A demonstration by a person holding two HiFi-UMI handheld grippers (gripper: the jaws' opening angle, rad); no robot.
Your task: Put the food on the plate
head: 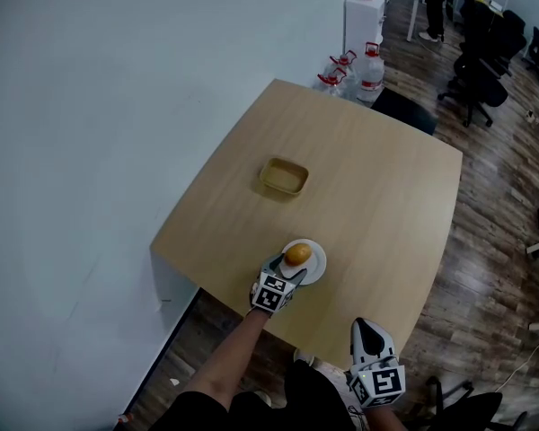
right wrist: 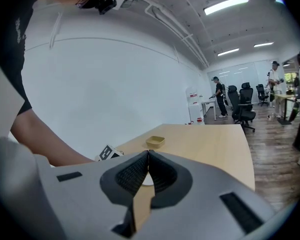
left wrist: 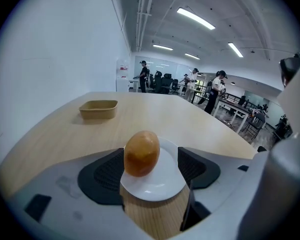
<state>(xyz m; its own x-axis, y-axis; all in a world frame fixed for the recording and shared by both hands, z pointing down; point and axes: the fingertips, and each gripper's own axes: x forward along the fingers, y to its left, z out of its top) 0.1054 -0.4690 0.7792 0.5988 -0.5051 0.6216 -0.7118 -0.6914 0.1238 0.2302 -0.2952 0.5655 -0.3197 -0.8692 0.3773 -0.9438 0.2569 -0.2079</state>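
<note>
An orange-brown, egg-shaped piece of food (head: 297, 254) (left wrist: 141, 153) stands on a small white plate (head: 317, 268) (left wrist: 160, 185) near the table's front edge. My left gripper (head: 289, 268) (left wrist: 152, 168) is open around it: the food sits close against the left pad, with a clear gap to the right pad. In the head view, my right gripper (head: 369, 334) (right wrist: 148, 170) hangs off the table's front edge, shut with nothing between its pads.
A shallow tan container (head: 283, 177) (left wrist: 98, 108) (right wrist: 155, 142) sits mid-table beyond the plate. The wooden table (head: 377, 187) borders a white wall on the left. Water jugs (head: 370, 65) and office chairs (head: 478, 79) stand past the far edge.
</note>
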